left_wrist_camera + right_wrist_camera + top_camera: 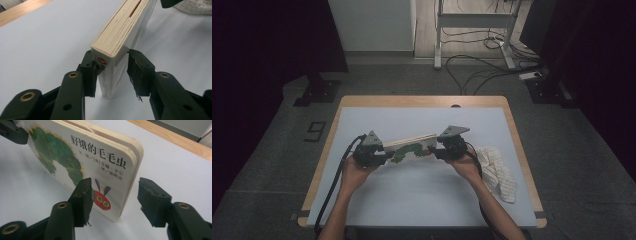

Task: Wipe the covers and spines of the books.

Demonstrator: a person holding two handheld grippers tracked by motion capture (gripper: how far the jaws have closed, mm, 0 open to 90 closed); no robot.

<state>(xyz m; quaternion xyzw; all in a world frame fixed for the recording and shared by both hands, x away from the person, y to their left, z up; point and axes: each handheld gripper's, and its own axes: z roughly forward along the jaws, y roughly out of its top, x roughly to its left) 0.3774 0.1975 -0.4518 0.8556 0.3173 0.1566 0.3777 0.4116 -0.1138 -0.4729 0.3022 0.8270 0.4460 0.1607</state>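
The board book (409,148) stands on its long edge on the pale surface (422,195), near the centre. Its long axis runs across the surface from the left gripper (371,150) to the right gripper (451,145), rising slightly toward the far right in the high view. The caterpillar cover faces the person; the page edges point up.

Left gripper (111,75): the fingers (88,72) straddle the spine end of the book (117,47). The left-hand finger touches the cover. The other finger stands just beside the opposite cover; whether it presses cannot be told.

Right gripper (113,200): the fingers (83,200) are released. One lies in front of the cover, by the caterpillar's red head, on the book (82,160). The other stands clear of the rounded corner with a visible gap.

A crumpled white cloth (498,172) lies on the surface to the right of the right hand (467,167), apart from the book. The left hand (354,175) grips the left gripper from below. Nothing lies between the book and either gripper.
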